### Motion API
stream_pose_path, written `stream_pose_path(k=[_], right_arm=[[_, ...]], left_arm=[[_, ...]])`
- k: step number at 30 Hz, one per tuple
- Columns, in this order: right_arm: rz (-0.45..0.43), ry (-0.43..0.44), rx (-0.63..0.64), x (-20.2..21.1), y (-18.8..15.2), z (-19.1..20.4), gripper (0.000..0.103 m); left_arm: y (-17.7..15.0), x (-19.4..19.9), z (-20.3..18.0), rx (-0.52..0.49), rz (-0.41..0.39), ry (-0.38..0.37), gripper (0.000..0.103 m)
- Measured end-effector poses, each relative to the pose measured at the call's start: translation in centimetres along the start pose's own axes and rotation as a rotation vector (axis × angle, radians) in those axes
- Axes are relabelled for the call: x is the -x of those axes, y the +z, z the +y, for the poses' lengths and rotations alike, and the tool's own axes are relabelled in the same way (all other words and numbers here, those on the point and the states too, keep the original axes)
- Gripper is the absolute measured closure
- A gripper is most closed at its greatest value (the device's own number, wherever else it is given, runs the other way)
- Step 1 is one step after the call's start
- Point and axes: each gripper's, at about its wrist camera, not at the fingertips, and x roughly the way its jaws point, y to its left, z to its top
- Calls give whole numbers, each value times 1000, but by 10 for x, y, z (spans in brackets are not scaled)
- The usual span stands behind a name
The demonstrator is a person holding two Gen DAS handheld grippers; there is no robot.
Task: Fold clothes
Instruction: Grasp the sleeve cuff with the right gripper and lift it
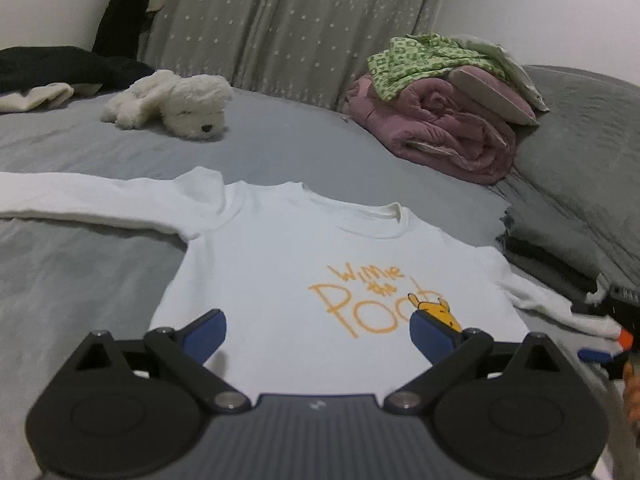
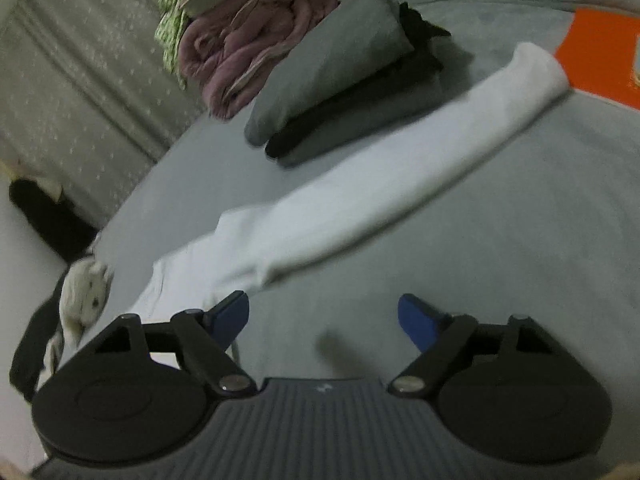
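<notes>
Both tongs are spread wide with nothing between the blue pads — the left gripper [image 1: 318, 334] hangs low over the lower front of the white long-sleeve shirt [image 1: 280, 264], and the right gripper [image 2: 323, 318] sits above bare grey bedsheet [image 2: 500, 248], just beside where the right sleeve [image 2: 400, 168] meets the body of the shirt. That shirt lies face up and flat on the bed, neckline pointing away from the left camera, with orange "Winnie the Pooh" lettering [image 1: 360, 300] and a small yellow bear on the chest. One sleeve [image 1: 80, 200] runs straight out to the left in the left wrist view; the other stretches out diagonally in the right wrist view, cuff ending near an orange thing [image 2: 600, 56] at the frame edge — can't tell what that is. Further back on the bed there's a white plush dog [image 1: 176, 104] lying on its side, well apart from the shirt, and a rolled pink blanket [image 1: 436, 128] with a green patterned cloth [image 1: 420, 60] piled on top. A grey pillow [image 2: 328, 72] sits beside the blanket on top of some dark folded fabric [image 2: 360, 120]. A star-print curtain [image 1: 288, 20] hangs behind it all. The right wrist view is pretty blurry.
</notes>
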Motion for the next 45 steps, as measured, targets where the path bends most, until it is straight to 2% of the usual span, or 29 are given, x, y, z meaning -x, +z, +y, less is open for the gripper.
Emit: stream_pose_path(k=[4,7,10,14,15,22,27,30,35,45], right_arm=[[-71,-4,-42,-16,6,-4,18],[-140,-40,-69,-22,8,-6,30],[-217,-79,-131,-23,9,-15,51],[-276,-111,-235,-20,18,-41,85],[-285,-106,-261,-19,20,-49,89],[-382,-95,-403,-1,32,-90,91],[-461,-117,-420,14,36,-96,92],[-495,-107,-381,23,40,-86,93],[-544,-71,-241,38,45,-52,94],[-609,76,-3,55,65,31,94]], left_arm=[[0,-11,2,2,21,1,4],[-1,-18,3,12,40,2,4],[-2,-21,1,2,43,8,4],[-2,-22,0,-9,48,8,4],[-2,-22,0,-7,49,7,4],[-1,-23,1,-4,52,5,4],[0,-23,2,1,56,1,4],[1,-24,2,5,58,1,4],[2,-24,3,24,60,0,4],[11,-23,11,107,68,-8,4]])
